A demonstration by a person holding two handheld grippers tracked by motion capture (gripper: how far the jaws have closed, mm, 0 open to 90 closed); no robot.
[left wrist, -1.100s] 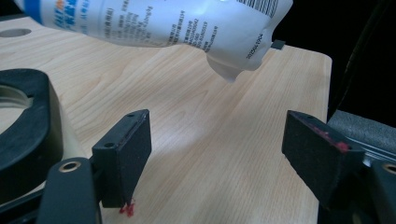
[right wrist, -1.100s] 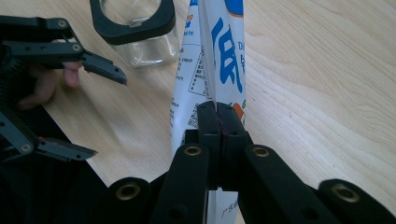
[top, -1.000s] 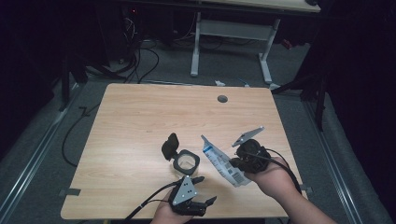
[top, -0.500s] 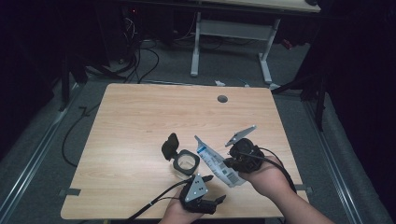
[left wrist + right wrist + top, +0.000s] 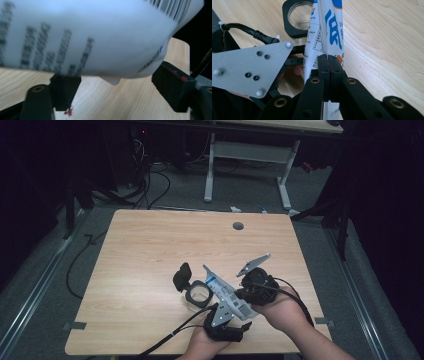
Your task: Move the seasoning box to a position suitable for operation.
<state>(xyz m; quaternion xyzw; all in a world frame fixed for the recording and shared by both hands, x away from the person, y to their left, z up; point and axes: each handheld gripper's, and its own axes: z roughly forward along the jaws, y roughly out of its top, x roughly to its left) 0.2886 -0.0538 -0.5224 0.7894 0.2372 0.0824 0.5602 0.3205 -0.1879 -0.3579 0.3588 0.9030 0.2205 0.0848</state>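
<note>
A white pouch (image 5: 222,290) with blue print is held slanting above the table, near its front edge. My right gripper (image 5: 242,296) is shut on the pouch's flat seam (image 5: 327,37), with the jaws pressed together on it (image 5: 328,63). My left gripper (image 5: 230,317) sits just under the pouch's lower end. Its jaws stand open (image 5: 118,96) and the blurred white pouch (image 5: 95,37) spans the gap above them, with no pad pressing on it. A glass jar (image 5: 199,293) in a black collar stands beside the pouch, also seen as the jar (image 5: 299,17) past the seam.
A black hinged lid (image 5: 182,276) lies by the jar. The wooden table (image 5: 145,245) has a round cable hole (image 5: 238,226) near its far edge. Cables trail from both grippers over the front edge. A white desk frame (image 5: 250,155) stands on the floor beyond.
My left gripper has moved right along the table's front, in under the pouch's lower end. The right gripper and the pouch have drifted slightly left.
</note>
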